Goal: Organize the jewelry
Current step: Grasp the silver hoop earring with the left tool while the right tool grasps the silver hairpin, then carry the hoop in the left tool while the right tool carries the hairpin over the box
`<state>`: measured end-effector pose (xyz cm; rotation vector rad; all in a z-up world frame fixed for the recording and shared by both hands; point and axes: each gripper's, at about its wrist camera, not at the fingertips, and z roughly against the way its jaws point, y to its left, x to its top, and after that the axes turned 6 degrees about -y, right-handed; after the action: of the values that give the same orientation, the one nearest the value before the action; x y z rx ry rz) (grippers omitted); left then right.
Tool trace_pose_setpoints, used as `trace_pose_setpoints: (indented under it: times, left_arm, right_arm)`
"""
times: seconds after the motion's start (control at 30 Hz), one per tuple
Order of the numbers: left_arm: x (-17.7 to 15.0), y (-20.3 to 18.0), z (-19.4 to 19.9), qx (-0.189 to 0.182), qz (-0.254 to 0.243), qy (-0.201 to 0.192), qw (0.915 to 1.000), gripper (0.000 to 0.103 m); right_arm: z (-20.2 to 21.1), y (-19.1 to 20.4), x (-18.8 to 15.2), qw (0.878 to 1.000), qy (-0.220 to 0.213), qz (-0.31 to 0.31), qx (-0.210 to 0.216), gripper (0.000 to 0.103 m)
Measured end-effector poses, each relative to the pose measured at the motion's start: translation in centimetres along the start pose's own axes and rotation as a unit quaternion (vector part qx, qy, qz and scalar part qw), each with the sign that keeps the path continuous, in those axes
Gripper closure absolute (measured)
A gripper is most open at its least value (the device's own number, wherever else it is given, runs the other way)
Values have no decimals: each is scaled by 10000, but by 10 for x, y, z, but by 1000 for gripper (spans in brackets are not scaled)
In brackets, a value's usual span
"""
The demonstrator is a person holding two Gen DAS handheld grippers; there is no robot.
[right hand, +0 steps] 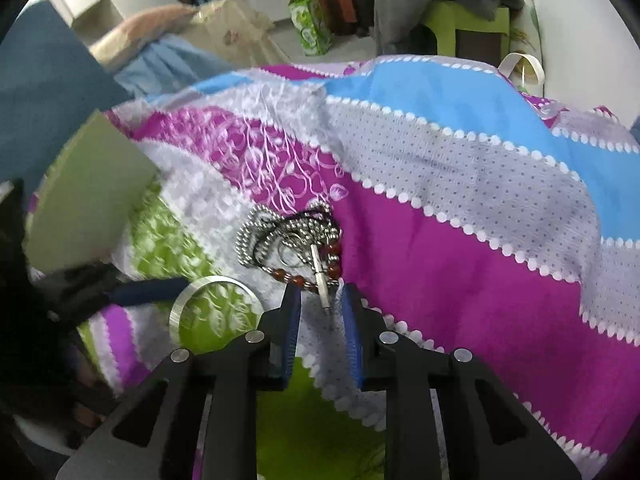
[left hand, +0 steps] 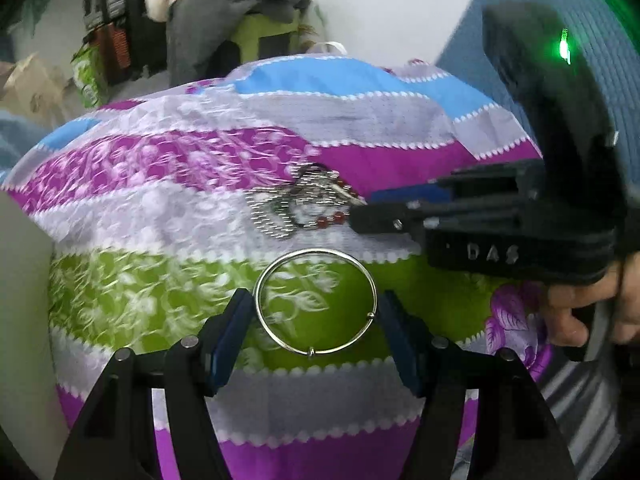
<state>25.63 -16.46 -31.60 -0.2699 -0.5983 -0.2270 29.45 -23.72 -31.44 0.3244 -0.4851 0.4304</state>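
The only readable lettering is "DAS", 3 raised capitals moulded into the black body of the right claw (left hand: 362, 210), seen in the left wrist view just behind its fingers, on the side facing the camera. The letters are the same black as the plastic and show only by their pale edges. A green and white printed bag (right hand: 311, 26) stands on the floor in the background of the right wrist view, but its print is too small and blurred to read. No numbers or signs can be made out in either view.
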Motion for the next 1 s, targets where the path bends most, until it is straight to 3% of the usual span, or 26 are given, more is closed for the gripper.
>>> trace_pose_setpoints:
  times: [0.07,0.17,0.57,0.8,1.0]
  left_arm:
    - [2,8,4,32,151,-18,9999,38]
    - [5,20,15,39,352,-83,9993,38]
    - [23,41,62,7,630,-417,9971,38]
    - [37,44,110,14,598,-692,9958,38]
    - [56,59,156,95,644,-930,9935,38]
  right_arm:
    - [-1,7,-1,9992,1,268,-308,96]
    - [1,7,-2,9989,22,107,-453,100]
    - [38,26,-1,9956,-247,-495,-756,100]
    - [71,49,4,9922,-417,-673,-966,100]
    - [103,78,28,9885,-704,-768,-1096,100]
